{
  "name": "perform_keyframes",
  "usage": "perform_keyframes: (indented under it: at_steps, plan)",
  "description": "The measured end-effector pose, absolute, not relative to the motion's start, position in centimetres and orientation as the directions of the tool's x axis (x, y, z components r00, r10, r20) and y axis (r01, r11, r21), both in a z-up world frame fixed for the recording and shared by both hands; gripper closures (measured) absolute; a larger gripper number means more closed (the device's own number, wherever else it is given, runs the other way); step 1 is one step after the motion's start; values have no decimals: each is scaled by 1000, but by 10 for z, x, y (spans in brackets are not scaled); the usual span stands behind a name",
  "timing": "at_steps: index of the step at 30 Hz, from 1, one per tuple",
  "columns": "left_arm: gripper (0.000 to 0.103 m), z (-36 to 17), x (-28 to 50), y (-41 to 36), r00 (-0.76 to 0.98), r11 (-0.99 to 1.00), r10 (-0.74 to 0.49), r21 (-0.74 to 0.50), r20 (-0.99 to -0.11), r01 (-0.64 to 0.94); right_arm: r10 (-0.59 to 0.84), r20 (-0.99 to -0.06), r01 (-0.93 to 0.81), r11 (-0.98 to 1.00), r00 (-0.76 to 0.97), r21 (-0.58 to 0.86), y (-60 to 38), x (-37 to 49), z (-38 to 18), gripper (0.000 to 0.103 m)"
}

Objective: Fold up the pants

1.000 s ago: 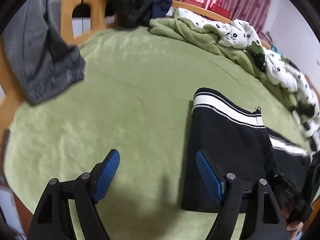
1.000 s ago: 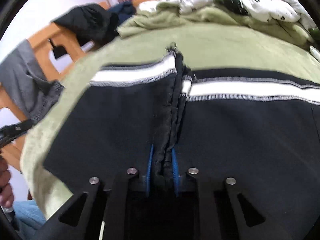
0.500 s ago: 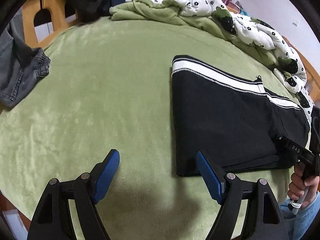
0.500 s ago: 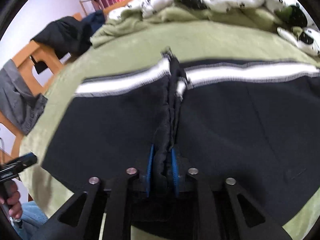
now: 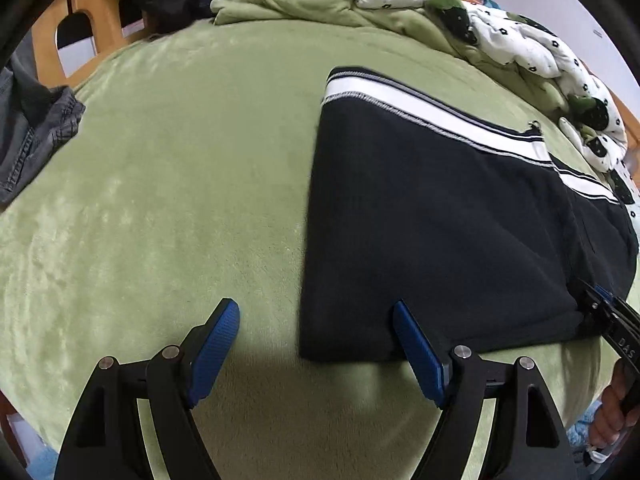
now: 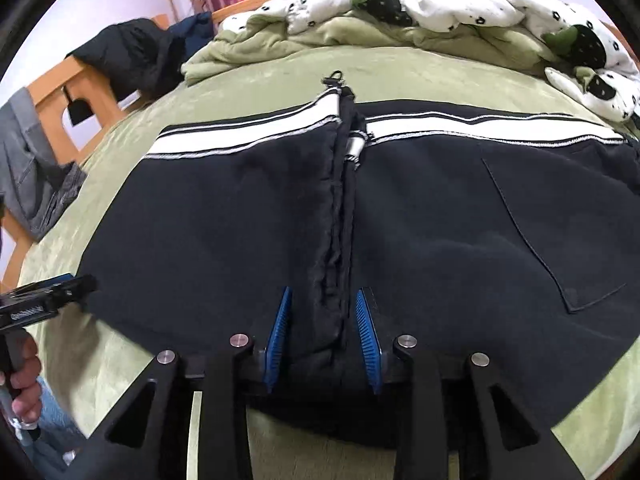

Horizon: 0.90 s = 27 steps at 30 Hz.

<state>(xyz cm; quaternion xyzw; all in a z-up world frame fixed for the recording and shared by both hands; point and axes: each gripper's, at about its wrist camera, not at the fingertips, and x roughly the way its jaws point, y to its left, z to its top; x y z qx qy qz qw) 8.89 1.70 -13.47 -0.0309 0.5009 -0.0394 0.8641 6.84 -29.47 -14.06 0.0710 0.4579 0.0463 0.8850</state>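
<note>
Black pants (image 6: 440, 232) folded on green blanket (image 5: 180, 184), right gripper (image 6: 323, 320) parted around fold

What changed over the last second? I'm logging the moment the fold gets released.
The right gripper has spread its fingers; the bunched edge of the black pants now sits loosely between them instead of being pinched. The left gripper stayed open above the green blanket, shifting slightly. The pants stayed folded flat.

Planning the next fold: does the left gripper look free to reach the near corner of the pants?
Probably yes. The left gripper is open, its right finger already over the pants, nothing between.
</note>
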Motion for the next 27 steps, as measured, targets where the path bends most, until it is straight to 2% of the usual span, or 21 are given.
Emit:
perform_keyframes:
  at_steps: [2, 5, 9, 13, 21, 24, 27]
  plan:
    - [25, -127, 85, 21, 507, 993, -115, -104, -854, 50, 155, -804, -27, 985, 574, 171, -299, 56, -133, 70]
    - [25, -115, 79, 31, 519, 988, -151, -144, -841, 54, 168, -798, -9, 980, 579, 200, -313, 34, -119, 63]
    - [25, -103, 72, 42, 539, 980, -185, -195, -822, 39, 119, -778, 86, 972, 618, 217, -350, 5, -102, 59]
    - [27, -107, 69, 49, 538, 960, -243, -278, -807, 15, 67, -756, 211, 941, 651, 265, -402, -14, -87, 50]
    - [27, -127, 93, 40, 501, 940, -299, -340, -812, 11, -74, -744, 398, 877, 665, 268, -491, -20, -86, 47]
    - [27, -150, 101, 42, 467, 901, -366, -432, -805, -38, -73, -760, 438, 851, 646, 290, -514, -17, -106, 47]
    - [27, -154, 95, 40, 518, 900, -366, -435, -773, -13, -57, -771, 460, 829, 635, 317, -525, -10, -119, 47]
